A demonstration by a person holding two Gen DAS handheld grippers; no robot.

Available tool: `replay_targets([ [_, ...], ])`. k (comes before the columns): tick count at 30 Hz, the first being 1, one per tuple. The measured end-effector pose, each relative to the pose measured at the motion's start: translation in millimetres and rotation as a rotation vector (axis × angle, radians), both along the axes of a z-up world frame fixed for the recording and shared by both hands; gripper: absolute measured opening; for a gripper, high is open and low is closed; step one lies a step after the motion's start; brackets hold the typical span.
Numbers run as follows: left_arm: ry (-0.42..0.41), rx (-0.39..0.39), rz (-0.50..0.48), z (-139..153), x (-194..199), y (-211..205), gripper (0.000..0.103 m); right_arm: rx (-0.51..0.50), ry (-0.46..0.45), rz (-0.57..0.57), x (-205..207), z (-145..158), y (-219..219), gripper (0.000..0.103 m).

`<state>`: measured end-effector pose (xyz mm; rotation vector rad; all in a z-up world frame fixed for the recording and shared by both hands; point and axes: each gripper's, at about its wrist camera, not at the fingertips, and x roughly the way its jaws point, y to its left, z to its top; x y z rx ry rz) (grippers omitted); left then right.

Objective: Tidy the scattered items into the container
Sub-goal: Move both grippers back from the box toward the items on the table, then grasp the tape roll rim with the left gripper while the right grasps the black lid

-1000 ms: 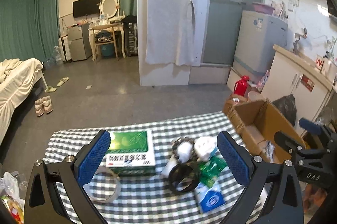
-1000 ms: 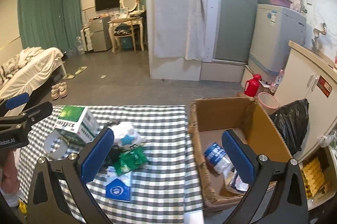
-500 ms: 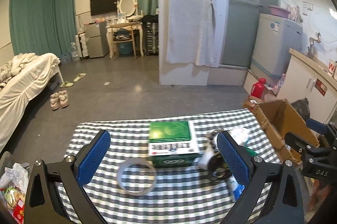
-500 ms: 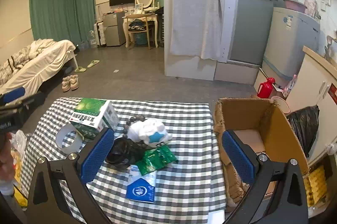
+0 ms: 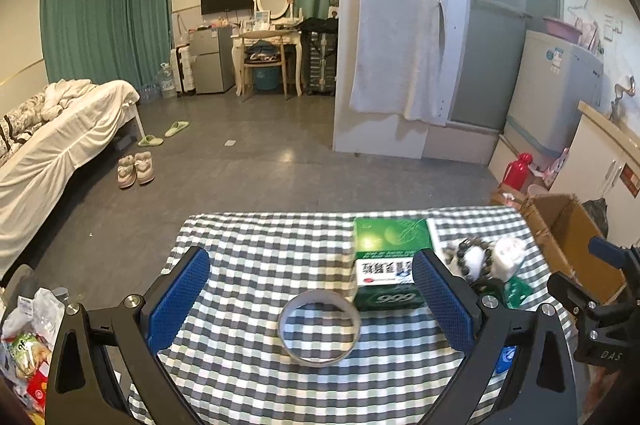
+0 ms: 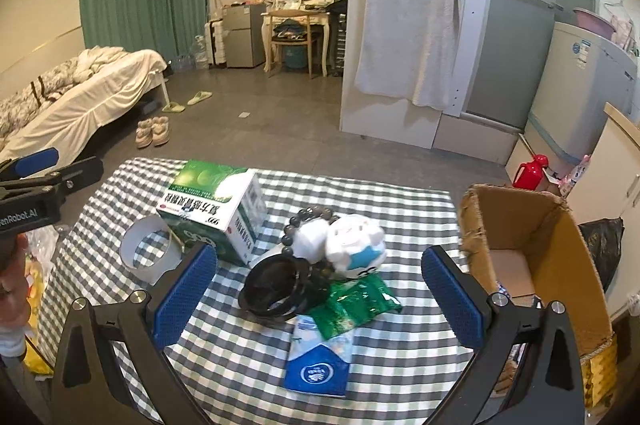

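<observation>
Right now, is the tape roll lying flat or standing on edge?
Flat: the tape roll rests on the table, its opening facing up with the checked cloth visible through it.

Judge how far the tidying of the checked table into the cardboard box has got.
Done: little shows; the cardboard box looks mostly bare, its bottom partly hidden. In hand: nothing, since the left hand-held gripper and right hand-held gripper are open and empty. Left: tape ring, green medicine box, bead bracelet, white plush toy, green sachet, blue packet.
</observation>
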<state>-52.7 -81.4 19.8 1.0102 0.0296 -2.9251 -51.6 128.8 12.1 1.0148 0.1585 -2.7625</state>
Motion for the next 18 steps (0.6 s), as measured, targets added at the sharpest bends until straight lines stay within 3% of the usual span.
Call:
replay_targets([
  [18,-0.153,0.005,0.009,-65.5,-26.6,-9.8,0.103,0.054,-0.091,0.020,-18.7,-41.7,-20.5,0.103],
])
